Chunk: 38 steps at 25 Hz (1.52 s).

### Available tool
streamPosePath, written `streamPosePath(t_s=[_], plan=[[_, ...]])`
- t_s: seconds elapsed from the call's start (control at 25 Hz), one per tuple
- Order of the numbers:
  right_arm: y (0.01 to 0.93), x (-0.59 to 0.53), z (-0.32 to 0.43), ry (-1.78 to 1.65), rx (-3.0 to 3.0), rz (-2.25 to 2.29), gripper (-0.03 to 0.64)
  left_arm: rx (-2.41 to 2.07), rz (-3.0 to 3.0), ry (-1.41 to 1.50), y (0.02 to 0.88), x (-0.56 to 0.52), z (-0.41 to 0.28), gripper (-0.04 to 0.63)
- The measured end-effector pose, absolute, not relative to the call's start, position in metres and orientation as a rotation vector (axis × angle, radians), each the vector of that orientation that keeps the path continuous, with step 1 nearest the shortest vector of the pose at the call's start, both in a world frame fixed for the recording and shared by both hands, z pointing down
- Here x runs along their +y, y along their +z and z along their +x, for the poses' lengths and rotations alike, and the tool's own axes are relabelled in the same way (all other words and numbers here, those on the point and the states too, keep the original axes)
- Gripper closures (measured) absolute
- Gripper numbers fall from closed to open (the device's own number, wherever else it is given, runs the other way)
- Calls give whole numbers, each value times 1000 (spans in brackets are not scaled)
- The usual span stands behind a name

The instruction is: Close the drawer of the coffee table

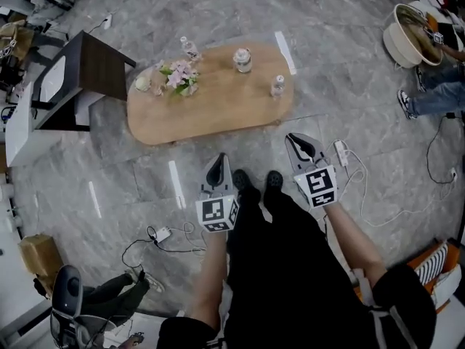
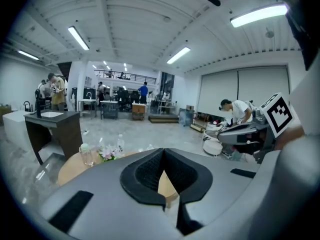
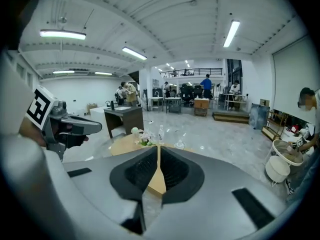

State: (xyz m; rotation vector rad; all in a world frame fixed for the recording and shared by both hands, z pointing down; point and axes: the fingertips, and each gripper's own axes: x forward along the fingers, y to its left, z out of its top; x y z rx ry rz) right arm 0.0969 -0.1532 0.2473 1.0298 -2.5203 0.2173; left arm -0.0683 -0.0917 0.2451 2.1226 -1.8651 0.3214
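**Head view: both grippers shut, empty and well back from the coffee table**

Nearest to me are the person's black-clad legs (image 1: 290, 267). Either side of them I have the grey left gripper (image 1: 217, 163) and the grey right gripper (image 1: 299, 141), both pointing towards the table. Each gripper view shows its jaws pressed together with nothing between them. That suits me, since a drawer is shoved rather than gripped, and shut jaws make one blunt pushing face.

Just beside the right gripper a white power strip (image 1: 340, 153) lies with its cable on the grey marbled floor (image 1: 349, 71), something to step around.

Beyond that stands the oval light-wood coffee table (image 1: 218, 111), apart from both grippers. Its top covers everything below from this angle. I see no drawer standing out past the near edge, so I cannot tell whether it is already in or merely hidden.

On the far half of the top sit a pink flower bunch (image 1: 179, 76) and a clear plastic bottle (image 1: 242, 59), likely safe from a push at the front. A dark desk (image 1: 98, 64) stands further left.
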Motion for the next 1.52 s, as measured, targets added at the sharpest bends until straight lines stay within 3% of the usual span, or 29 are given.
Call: streamPosePath(t_s=[0.64,1.52], plan=[[187,-48,88,302,-2658,1011,604,-1801,2214,130,168,11,-63,583],[112,190,114,265,-2724,1126,604,-1711,2344,-19,110,242,-74,583]])
